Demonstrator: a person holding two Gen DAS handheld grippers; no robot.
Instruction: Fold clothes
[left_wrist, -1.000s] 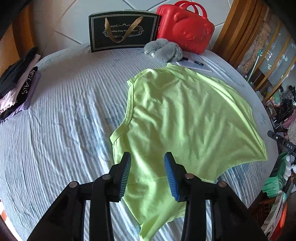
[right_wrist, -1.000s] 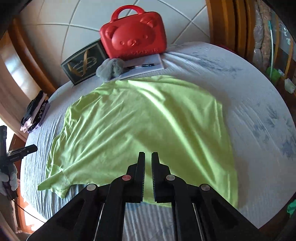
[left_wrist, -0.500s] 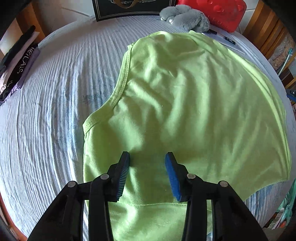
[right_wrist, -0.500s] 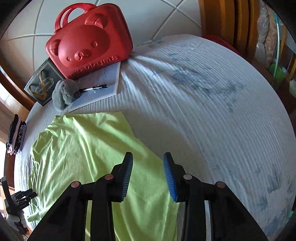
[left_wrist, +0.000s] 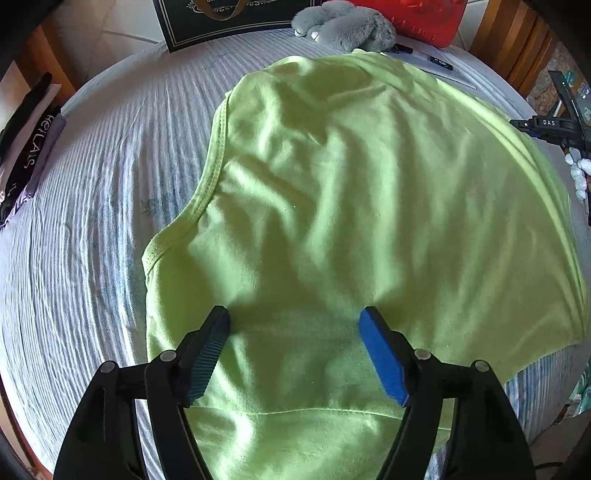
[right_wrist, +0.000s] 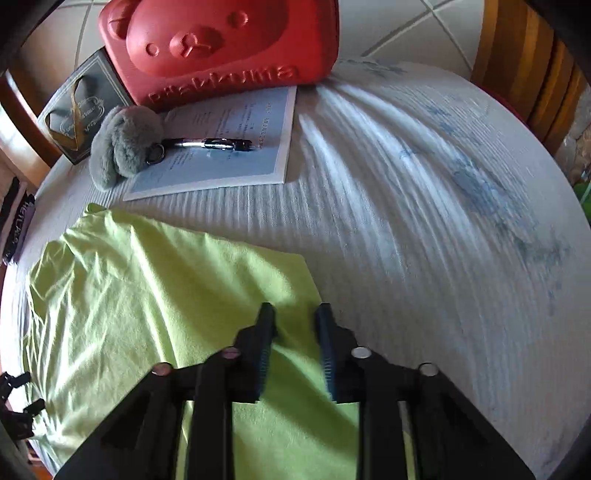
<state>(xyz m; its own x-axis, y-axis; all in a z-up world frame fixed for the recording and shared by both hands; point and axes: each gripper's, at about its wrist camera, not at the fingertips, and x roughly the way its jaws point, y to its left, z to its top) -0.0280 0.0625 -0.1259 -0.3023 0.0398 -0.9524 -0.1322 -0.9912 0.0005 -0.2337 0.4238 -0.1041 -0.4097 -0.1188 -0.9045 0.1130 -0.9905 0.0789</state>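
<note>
While the lime-green shirt (left_wrist: 354, 206) lies spread on the striped bed (left_wrist: 92, 206), reaching its near edge, the left tongs (left_wrist: 294, 319) hang over it with jaws spread wide, gripping nothing. The right tongs (right_wrist: 294, 315) sit low over the shirt's far right corner, jaws narrowly parted; whether they pinch cloth I cannot tell. At the bed's far edge stands a red case (right_wrist: 221, 44).

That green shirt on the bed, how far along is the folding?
Barely begun. Done: the green shirt lies spread flat on the striped bedsheet, with no fold showing; other clothes sit stacked at the bed's edge. In hand: the left tool hangs wide open over the shirt's near end, and the right tool, open more narrowly, sits at a corner. Left: gripping and every fold.
</note>
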